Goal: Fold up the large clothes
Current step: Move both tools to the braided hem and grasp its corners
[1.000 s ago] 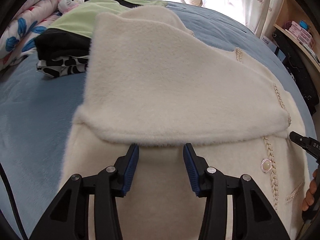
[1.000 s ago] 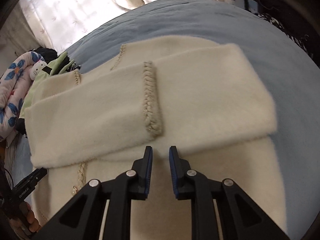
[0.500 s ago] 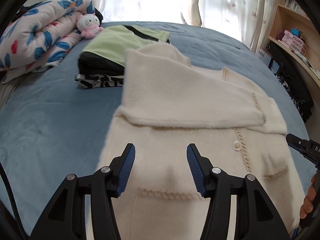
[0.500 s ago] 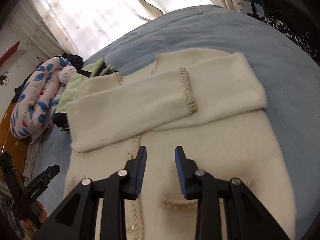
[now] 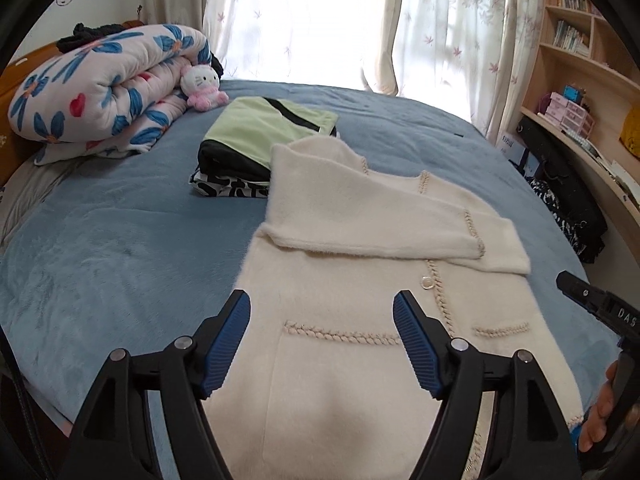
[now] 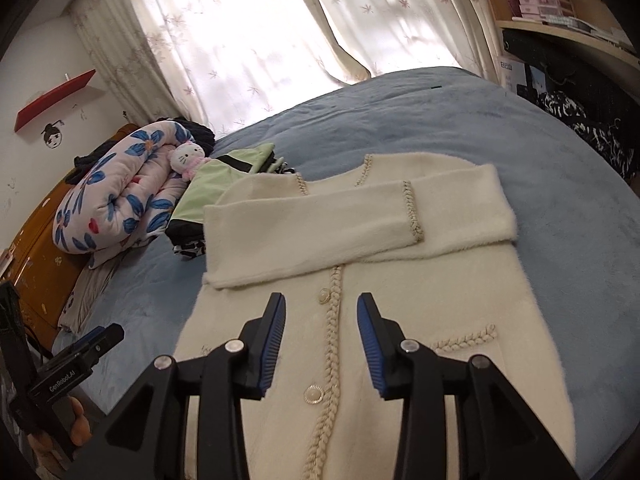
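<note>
With both sleeves (image 6: 316, 224) already laid across the chest of the cardigan (image 5: 360, 360), I judge the sleeve step done and the bottom-to-top fold not yet begun. The cardigan lies flat and face up on the blue bed (image 5: 120, 248), its collar toward the window and its hem nearest me, just beside a stack of folded clothes (image 5: 256, 140).

My left tongs (image 5: 322, 340) hang above the left pocket with the jaws opening and nothing between them. My right tongs (image 6: 321, 346) hang over the braided button placket (image 6: 332, 340); they too are opening and hold nothing, and stand narrower than the left.

Next, I think, each pair must come down to a hem corner, pinch through the thick fleece, and carry the hem up over the sleeves toward the collar. Both sides need to rise evenly, or the sleeves may slide out of place.

As for writing, the body of my left tongs in the right view reads "GenRobot.AI" (image 6: 66, 378). In the left view my right tongs show "DAS" (image 5: 626, 314), cut off at the edge. A white box (image 6: 508, 68) by the shelves bears print too small to read.
</note>
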Demonstrator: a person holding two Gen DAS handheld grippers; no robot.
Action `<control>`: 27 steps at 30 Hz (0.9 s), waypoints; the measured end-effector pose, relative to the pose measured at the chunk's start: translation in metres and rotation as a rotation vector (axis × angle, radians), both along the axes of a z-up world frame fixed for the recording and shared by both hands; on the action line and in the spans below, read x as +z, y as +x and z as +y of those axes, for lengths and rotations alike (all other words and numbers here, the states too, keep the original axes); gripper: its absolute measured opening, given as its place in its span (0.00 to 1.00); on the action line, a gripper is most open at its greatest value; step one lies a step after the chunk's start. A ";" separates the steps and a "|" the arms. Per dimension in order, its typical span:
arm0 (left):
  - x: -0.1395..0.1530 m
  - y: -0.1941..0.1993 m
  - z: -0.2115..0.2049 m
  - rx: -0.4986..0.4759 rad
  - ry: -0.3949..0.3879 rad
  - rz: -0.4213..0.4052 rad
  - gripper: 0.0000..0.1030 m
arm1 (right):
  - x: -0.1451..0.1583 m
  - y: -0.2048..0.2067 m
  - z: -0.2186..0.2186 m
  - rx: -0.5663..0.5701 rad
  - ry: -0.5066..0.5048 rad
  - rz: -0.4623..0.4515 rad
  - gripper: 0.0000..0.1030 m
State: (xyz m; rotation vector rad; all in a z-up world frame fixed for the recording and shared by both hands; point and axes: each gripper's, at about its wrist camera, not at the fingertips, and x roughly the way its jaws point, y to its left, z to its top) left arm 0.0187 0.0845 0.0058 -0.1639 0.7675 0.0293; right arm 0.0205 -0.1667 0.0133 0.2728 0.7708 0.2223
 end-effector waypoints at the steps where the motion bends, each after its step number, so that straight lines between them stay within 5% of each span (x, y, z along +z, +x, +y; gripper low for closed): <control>1: 0.001 -0.003 0.000 0.001 0.000 -0.005 0.71 | 0.002 -0.007 0.001 0.005 -0.009 -0.009 0.36; 5: 0.001 -0.022 -0.001 0.002 0.008 -0.012 0.71 | 0.003 -0.027 0.003 0.011 -0.039 -0.039 0.37; 9: -0.006 -0.036 -0.001 0.000 0.023 -0.006 0.71 | -0.001 -0.047 0.002 0.003 -0.073 -0.061 0.55; 22: -0.052 -0.065 0.024 -0.025 0.072 0.068 0.71 | -0.039 -0.088 -0.050 -0.074 -0.226 0.028 0.56; 27: -0.088 -0.073 0.062 -0.059 -0.032 0.144 0.71 | -0.057 -0.110 -0.084 -0.114 -0.232 0.055 0.56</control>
